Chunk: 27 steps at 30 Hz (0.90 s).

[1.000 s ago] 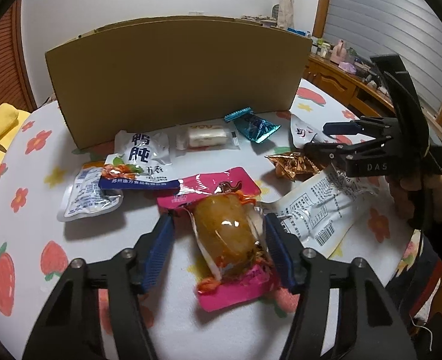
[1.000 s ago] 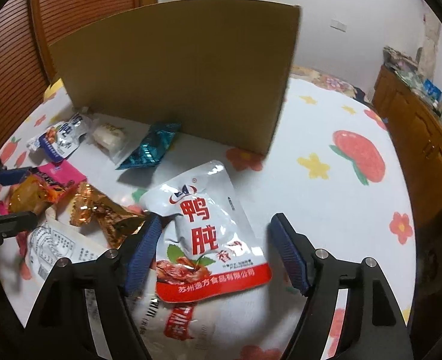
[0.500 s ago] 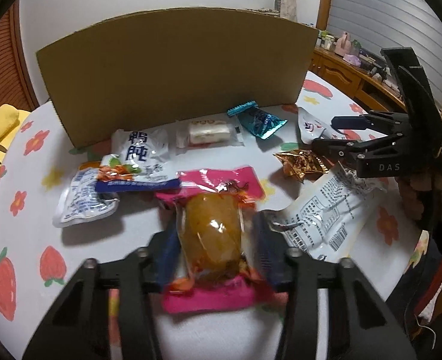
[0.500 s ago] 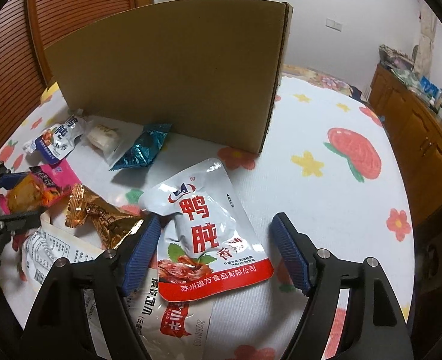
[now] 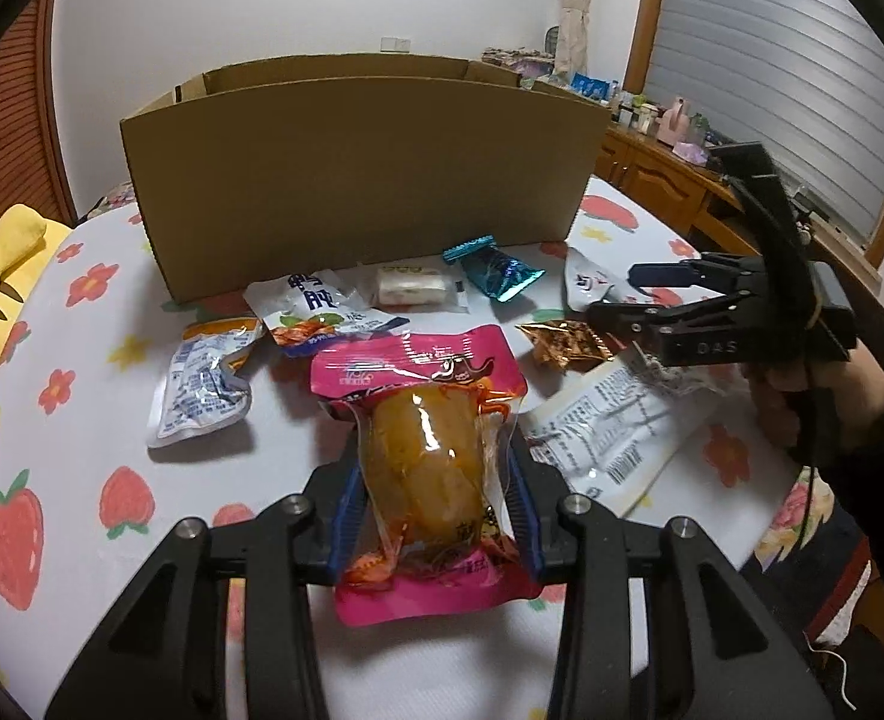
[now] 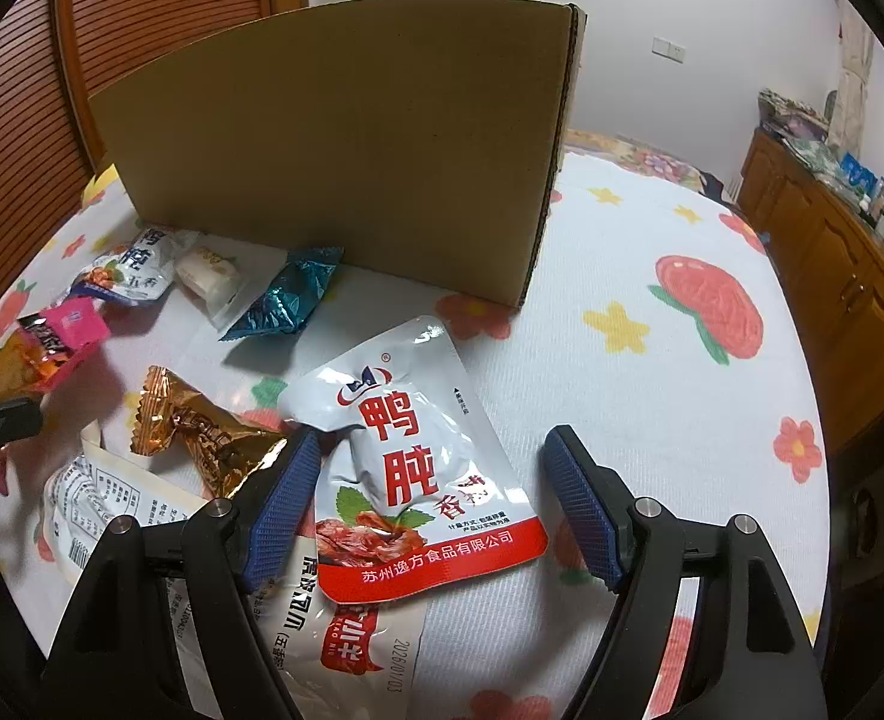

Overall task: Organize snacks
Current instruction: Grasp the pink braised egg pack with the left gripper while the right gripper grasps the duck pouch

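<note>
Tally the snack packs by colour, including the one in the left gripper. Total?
white-and-red pouch: 2
pink packet: 1
teal foil pack: 1
gold foil pack: 1
silver pouch: 1
clear-wrapped white bar: 1
big white pouch: 1
Total: 8

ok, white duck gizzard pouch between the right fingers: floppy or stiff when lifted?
Likely floppy: the white pouch is thin, creased film, puffed in the middle. Probably slippery too, since it looks glossy. The right gripper stands open around it, one edge overlapping the larger packet.
</note>
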Tool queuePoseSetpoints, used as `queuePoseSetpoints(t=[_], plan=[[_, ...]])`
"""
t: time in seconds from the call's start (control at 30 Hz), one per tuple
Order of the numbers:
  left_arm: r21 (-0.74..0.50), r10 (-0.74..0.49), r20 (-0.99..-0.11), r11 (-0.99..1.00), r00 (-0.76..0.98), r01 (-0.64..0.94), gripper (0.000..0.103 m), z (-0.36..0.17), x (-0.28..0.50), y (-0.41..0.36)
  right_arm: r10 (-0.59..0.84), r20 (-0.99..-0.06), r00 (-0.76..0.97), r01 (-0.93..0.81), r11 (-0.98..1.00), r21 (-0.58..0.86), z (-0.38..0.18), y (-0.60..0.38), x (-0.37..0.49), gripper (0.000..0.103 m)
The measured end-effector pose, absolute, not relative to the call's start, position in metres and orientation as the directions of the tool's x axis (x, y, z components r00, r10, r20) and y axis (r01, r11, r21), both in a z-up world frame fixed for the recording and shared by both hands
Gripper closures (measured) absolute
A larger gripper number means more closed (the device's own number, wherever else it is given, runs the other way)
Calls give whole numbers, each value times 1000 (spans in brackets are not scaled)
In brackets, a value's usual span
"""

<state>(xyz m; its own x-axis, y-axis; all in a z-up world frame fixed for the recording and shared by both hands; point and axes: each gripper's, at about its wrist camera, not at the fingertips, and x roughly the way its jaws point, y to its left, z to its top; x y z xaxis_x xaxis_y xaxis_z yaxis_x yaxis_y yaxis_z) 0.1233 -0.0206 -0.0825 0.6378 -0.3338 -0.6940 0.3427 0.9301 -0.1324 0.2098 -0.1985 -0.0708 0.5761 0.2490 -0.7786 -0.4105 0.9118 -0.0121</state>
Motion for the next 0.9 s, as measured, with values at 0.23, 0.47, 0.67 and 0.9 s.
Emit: queuePoseSetpoints(t=[0.23,0.47,0.67,0.9], plan=[[-147,-350,-670,927,654,345,63,-72,113,-16,249,-779,576,-411,912,-12,-71,-199,210,24],[-152,-342,-650,934,679,324,63,-63,112,-7,249,-779,576,-411,912,-12,-71,-199,210,24],[-157,-339,-653,936,677,317,63,-67,113,-4,263,-787,558,-440,898,-11,-68,-193,209,38],[-171,-343,-652,936,676,309,63,-71,113,-1,278,-819,502,-493,870,-7,-65,-184,208,41]])
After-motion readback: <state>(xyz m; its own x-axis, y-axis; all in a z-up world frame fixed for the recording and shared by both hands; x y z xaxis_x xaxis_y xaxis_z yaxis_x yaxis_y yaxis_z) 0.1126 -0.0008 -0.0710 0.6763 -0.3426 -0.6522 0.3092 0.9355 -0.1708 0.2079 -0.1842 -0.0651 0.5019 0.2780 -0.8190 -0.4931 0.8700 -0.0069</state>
